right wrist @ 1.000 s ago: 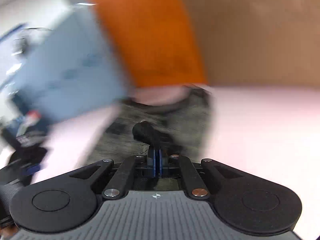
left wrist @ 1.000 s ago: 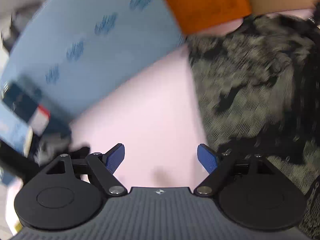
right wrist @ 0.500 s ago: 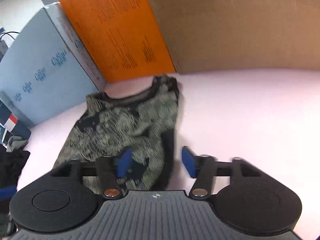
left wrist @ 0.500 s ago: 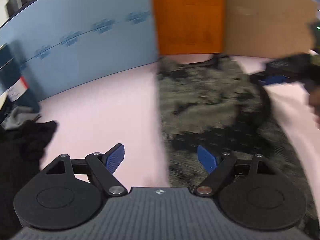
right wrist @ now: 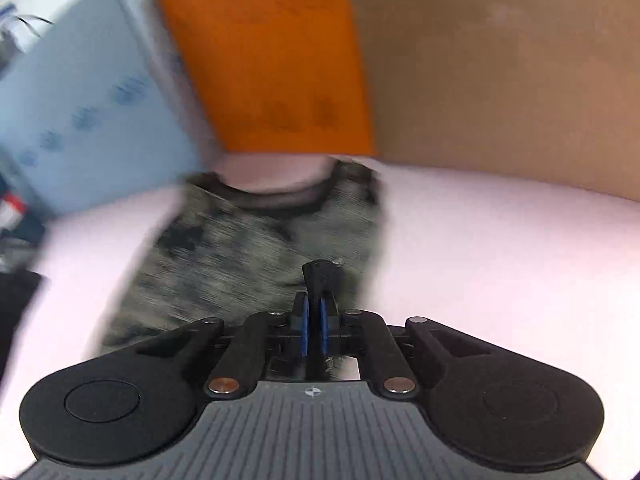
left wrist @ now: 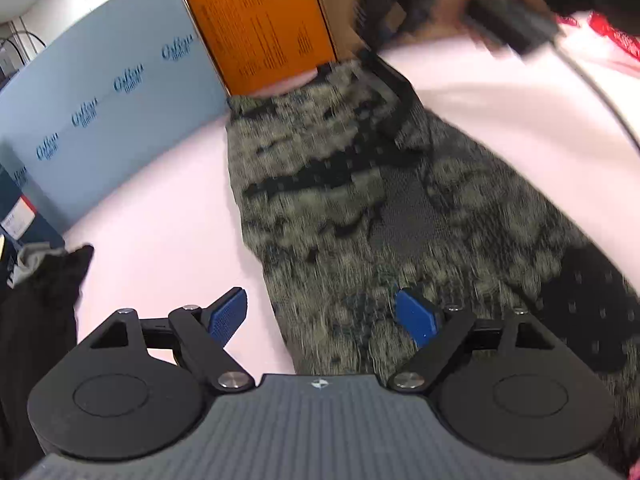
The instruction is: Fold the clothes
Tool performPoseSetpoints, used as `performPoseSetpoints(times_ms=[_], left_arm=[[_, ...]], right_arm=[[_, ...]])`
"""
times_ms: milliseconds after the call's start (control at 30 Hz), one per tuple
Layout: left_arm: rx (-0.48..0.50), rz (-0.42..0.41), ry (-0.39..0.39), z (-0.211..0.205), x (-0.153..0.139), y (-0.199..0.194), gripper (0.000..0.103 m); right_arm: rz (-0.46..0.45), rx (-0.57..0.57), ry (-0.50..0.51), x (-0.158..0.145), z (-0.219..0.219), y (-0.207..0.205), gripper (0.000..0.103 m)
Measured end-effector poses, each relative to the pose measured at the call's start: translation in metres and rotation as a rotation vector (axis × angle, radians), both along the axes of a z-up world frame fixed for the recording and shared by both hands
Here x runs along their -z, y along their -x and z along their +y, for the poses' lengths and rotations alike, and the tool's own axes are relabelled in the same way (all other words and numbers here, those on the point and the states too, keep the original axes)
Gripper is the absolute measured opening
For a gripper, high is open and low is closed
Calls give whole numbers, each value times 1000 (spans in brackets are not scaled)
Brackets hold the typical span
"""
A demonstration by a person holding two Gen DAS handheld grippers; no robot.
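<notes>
A green and black patterned shirt (left wrist: 360, 200) lies on the pink table, collar toward the orange box. It also shows in the right wrist view (right wrist: 256, 248), blurred. My left gripper (left wrist: 324, 316) is open and empty, low over the shirt's near left edge. My right gripper (right wrist: 314, 320) is shut on a dark fold of the shirt's right side (right wrist: 320, 276). In the left wrist view the right hand and its gripper (left wrist: 508, 24) are a blur at the top right.
An orange box (left wrist: 256, 28) and a brown cardboard wall (right wrist: 500, 72) stand behind the shirt. A blue foam board (left wrist: 100, 100) runs along the left. A black garment pile (left wrist: 36, 320) lies at the table's left edge.
My right gripper was open half a second ago and has closed on the shirt's right side. My left gripper has moved closer over the shirt's lower left part, still open.
</notes>
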State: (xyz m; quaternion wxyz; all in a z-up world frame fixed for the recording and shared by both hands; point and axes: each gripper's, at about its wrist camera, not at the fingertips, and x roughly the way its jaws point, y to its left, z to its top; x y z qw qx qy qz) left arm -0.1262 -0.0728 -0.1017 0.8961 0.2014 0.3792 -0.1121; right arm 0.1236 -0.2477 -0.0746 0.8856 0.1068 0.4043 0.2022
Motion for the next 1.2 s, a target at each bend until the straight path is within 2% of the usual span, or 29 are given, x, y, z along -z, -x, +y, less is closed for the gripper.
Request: performPoseSetpoints(times_ms=[33, 67, 133, 233, 300, 400, 467, 533, 567, 600, 667, 767, 967, 1000, 1100, 1200], left_arm=[[-10, 4, -2, 2, 1, 1, 81], [-21, 7, -4, 4, 2, 3, 81], [-39, 8, -6, 7, 2, 6, 81], [-35, -10, -25, 8, 0, 13, 81], [-20, -18, -27, 12, -1, 20, 82], [-15, -31, -41, 13, 1, 24, 82], [-28, -45, -41, 12, -1, 22, 82], [-33, -62, -24, 11, -5, 21, 82], [-30, -67, -10, 11, -7, 21, 82], [-16, -67, 6, 10, -9, 22, 82], [28, -54, 34, 5, -9, 24, 82], [67, -35, 50, -1, -7, 29, 82], [15, 19, 69, 8, -1, 28, 83], [7, 19, 66, 10, -1, 28, 83], [-7, -10, 43, 21, -5, 26, 83], [-45, -54, 21, 40, -10, 13, 83]], right_arm=[[-21, -47, -114, -8, 0, 0, 6], [-41, -69, -171, -15, 0, -2, 6], [-36, -39, -108, -6, -3, -17, 6], [57, 98, 23, 29, -20, -38, 5], [65, 145, 100, 40, -25, -39, 5], [-7, 189, 183, 35, -20, -36, 10], [-97, 194, 201, 23, -11, -31, 22], [-135, 106, 131, 12, 3, -29, 33], [-126, 36, 86, 10, 13, -30, 38], [-107, -25, 72, 10, 27, -31, 38], [-25, -97, 115, 22, 58, -39, 38], [46, -149, 225, 48, 103, -50, 39], [-7, -339, 175, 51, 174, -55, 41], [-30, -355, 169, 51, 180, -53, 41], [-15, -382, -14, 39, 169, -44, 48], [-49, -303, -64, 16, 129, -24, 58]])
